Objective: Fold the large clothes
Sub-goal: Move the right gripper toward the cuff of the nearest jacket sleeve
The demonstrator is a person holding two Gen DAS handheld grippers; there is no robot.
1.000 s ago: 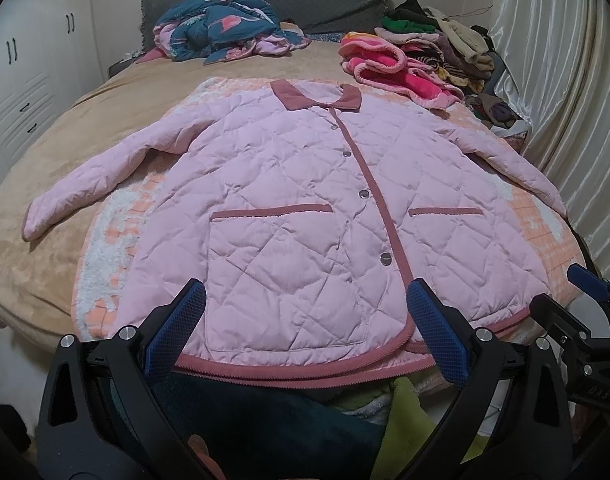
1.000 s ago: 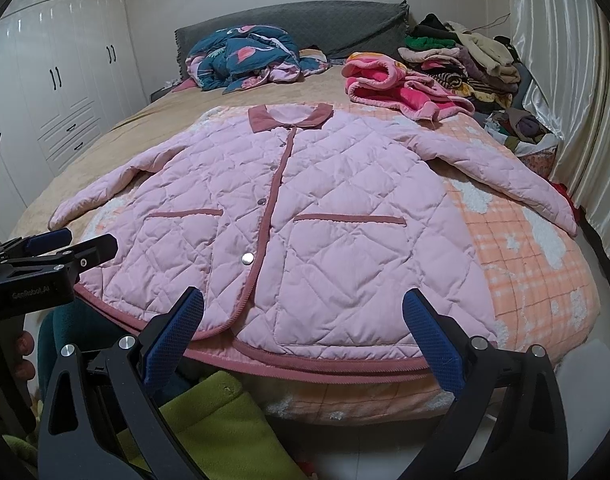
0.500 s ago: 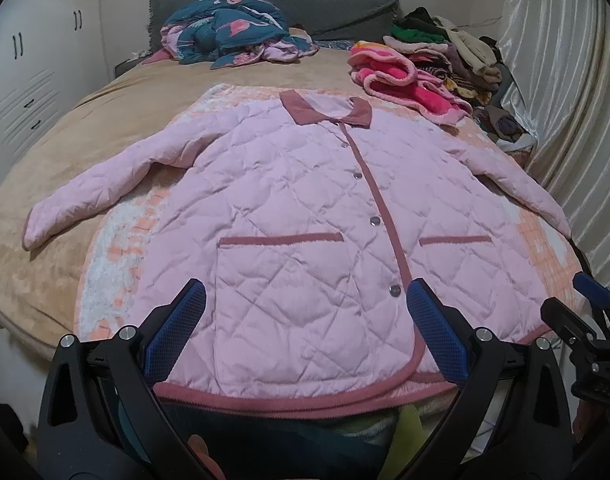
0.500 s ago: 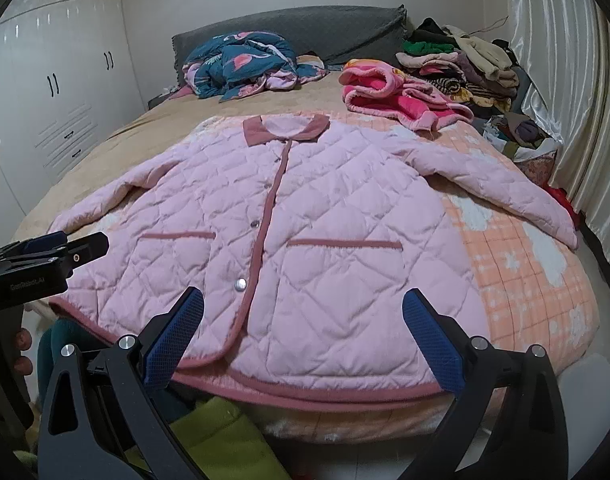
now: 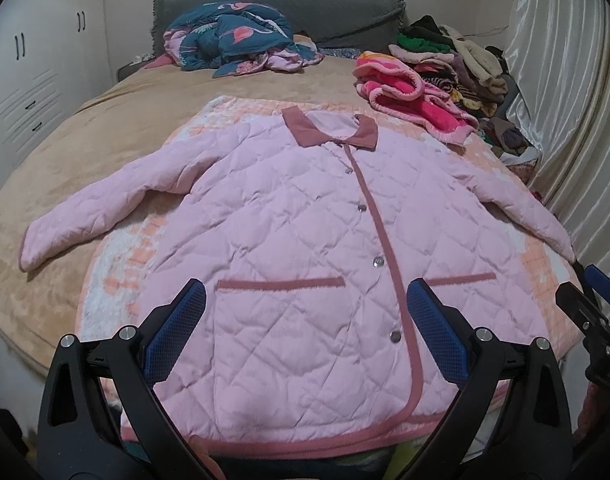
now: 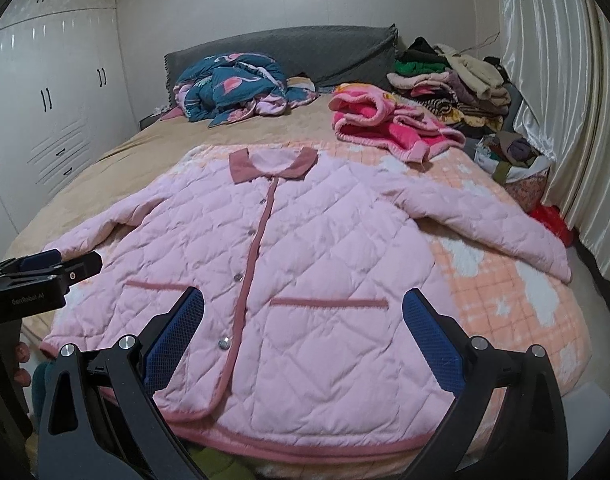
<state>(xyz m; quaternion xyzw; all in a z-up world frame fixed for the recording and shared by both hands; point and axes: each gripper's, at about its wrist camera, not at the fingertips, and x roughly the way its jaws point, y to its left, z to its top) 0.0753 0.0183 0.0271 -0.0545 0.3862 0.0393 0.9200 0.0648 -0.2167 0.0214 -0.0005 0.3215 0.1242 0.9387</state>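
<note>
Plainly, the pink quilted jacket with dusty-rose trim (image 5: 305, 248) lies flat, buttoned, sleeves spread, on the tan-blanketed bed (image 5: 85, 152). Left claw (image 5: 305, 332) and right claw (image 6: 301, 332) hover wide open, empty, above its hem. Pinching only the top layer risks a lopsided, bunched fold.

Both fisheye views sit low at the foot of the bed (image 5: 65, 168), facing the grey headboard (image 5: 305, 12). Left wrist view looks out between its open left tongs (image 5: 305, 320), close over the hem of the pink quilted jacket (image 5: 289, 240), left of centre; right tongs (image 5: 597, 300) poke in at its right edge. Right wrist view sits further right, the same nearness, looking between its own wide-apart fingers; left tongs show at its left edge. Both share the jacket, headboard, clothes pile (image 6: 445, 80), curtain (image 6: 565, 80).
</note>
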